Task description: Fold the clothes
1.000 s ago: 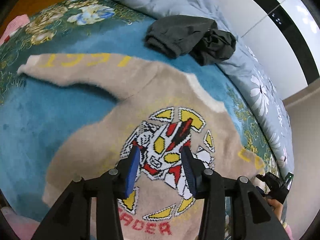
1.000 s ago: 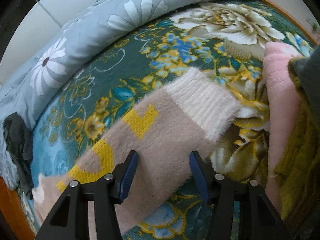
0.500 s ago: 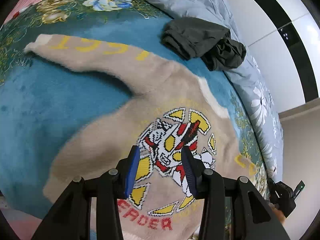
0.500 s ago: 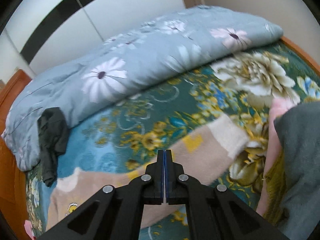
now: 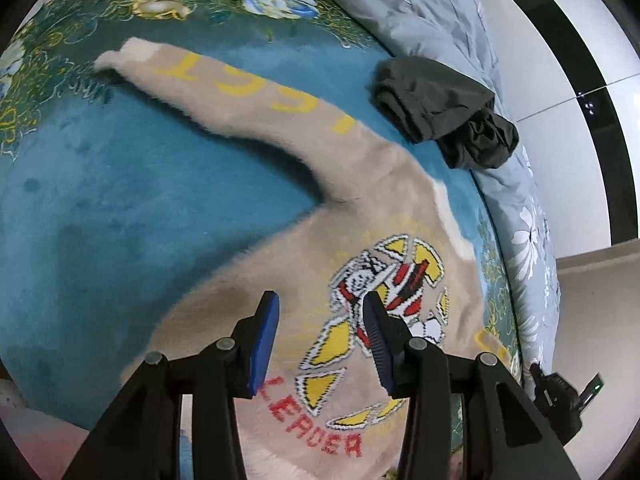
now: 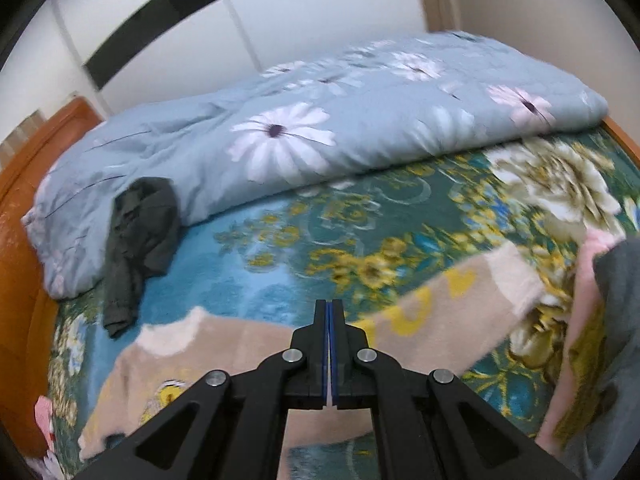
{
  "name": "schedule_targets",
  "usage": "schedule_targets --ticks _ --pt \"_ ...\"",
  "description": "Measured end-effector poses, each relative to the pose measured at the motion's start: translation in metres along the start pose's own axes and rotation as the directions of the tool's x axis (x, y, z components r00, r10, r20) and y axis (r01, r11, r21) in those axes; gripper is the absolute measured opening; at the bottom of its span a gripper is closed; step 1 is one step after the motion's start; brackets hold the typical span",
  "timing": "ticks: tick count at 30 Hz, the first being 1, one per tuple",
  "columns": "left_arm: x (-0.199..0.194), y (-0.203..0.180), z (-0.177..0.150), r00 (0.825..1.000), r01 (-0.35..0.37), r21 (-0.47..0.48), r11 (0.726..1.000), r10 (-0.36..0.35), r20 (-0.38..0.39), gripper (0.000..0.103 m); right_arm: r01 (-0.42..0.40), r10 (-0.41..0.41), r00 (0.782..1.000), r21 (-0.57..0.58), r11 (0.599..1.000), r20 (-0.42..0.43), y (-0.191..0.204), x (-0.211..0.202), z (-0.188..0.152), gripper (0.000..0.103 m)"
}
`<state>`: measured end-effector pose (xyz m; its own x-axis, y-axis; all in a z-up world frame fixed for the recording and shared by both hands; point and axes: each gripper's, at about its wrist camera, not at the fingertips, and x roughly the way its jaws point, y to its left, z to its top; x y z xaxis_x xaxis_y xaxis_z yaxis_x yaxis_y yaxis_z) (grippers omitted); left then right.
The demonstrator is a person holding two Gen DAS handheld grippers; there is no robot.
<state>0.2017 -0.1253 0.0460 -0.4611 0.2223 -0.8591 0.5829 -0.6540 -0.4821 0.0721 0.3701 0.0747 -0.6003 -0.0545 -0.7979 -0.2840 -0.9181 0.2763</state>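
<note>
A beige sweater (image 5: 280,312) with a robot graphic and red lettering lies spread flat on the bed, one sleeve (image 5: 248,92) stretched to the far left. My left gripper (image 5: 320,320) is open above the sweater's chest, beside the graphic. In the right wrist view the sweater (image 6: 224,344) lies across the bed, its other sleeve (image 6: 460,300) running right. My right gripper (image 6: 329,312) is shut, raised over the sweater near the shoulder; a thin pale sliver shows between its pads low down, and I cannot tell whether that is cloth.
A dark crumpled garment (image 5: 444,112) lies against the folded blue floral duvet (image 6: 320,128). A pile of pink, yellow and grey clothes (image 6: 600,320) sits at the right. The bed cover (image 5: 120,220) is blue and green. A wooden bed frame (image 6: 24,208) runs along the left.
My right gripper shut from open over the sleeve, then rose and swung left toward the shoulder. My left gripper stayed open and slid left off the graphic.
</note>
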Motion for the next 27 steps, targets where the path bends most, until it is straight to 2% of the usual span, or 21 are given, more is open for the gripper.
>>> schedule_targets --ticks 1,3,6,8,10,12,16,20,21,23,25,27 --pt "0.000 0.003 0.001 1.000 -0.002 -0.005 1.000 0.002 0.000 0.045 -0.018 0.019 0.999 0.044 0.999 -0.026 -0.013 0.007 0.002 0.005" --pt "0.001 0.008 0.002 1.000 -0.003 -0.024 1.000 0.003 -0.006 0.045 -0.025 0.036 0.996 0.137 0.990 -0.080 -0.039 0.023 0.006 0.005" --pt "0.006 0.011 0.002 1.000 -0.014 -0.044 0.999 0.014 -0.018 0.046 0.021 0.006 0.991 0.211 0.977 -0.130 -0.074 0.040 0.010 0.005" --pt "0.010 0.008 0.001 0.999 -0.031 -0.038 0.999 0.030 -0.020 0.046 0.089 -0.050 0.985 0.232 0.969 -0.168 -0.092 0.050 0.012 0.010" --pt "0.014 0.004 0.000 0.999 -0.049 -0.021 0.999 0.049 -0.024 0.046 0.119 -0.071 0.981 0.266 0.957 -0.181 -0.108 0.059 0.013 0.035" --pt "0.019 -0.001 -0.001 0.997 -0.068 0.001 0.998 0.068 -0.032 0.046 0.149 -0.092 0.976 0.300 0.942 -0.196 -0.125 0.067 0.014 0.047" --pt "0.028 -0.005 -0.004 0.993 -0.103 0.026 0.994 0.105 -0.049 0.046 0.154 -0.085 0.975 0.345 0.926 -0.206 -0.146 0.081 0.017 0.048" --pt "0.032 -0.009 -0.006 0.991 -0.121 0.041 0.992 0.123 -0.053 0.046 0.154 -0.092 0.975 0.319 0.935 -0.202 -0.145 0.087 0.020 0.048" --pt "0.032 -0.009 -0.006 0.990 -0.124 0.047 0.991 0.127 -0.054 0.046 0.154 -0.093 0.975 0.315 0.936 -0.200 -0.145 0.088 0.020 0.046" --pt "0.033 -0.010 -0.007 0.990 -0.128 0.055 0.990 0.131 -0.056 0.046 0.154 -0.095 0.978 0.338 0.929 -0.185 -0.149 0.086 0.017 0.030" --pt "0.032 -0.011 -0.008 0.990 -0.126 0.056 0.990 0.129 -0.057 0.046 0.134 -0.068 0.981 0.385 0.913 -0.181 -0.155 0.085 0.015 0.001" --pt "0.032 -0.011 -0.008 0.990 -0.124 0.057 0.991 0.128 -0.058 0.046 0.114 -0.041 0.984 0.430 0.896 -0.175 -0.162 0.083 0.013 0.000"
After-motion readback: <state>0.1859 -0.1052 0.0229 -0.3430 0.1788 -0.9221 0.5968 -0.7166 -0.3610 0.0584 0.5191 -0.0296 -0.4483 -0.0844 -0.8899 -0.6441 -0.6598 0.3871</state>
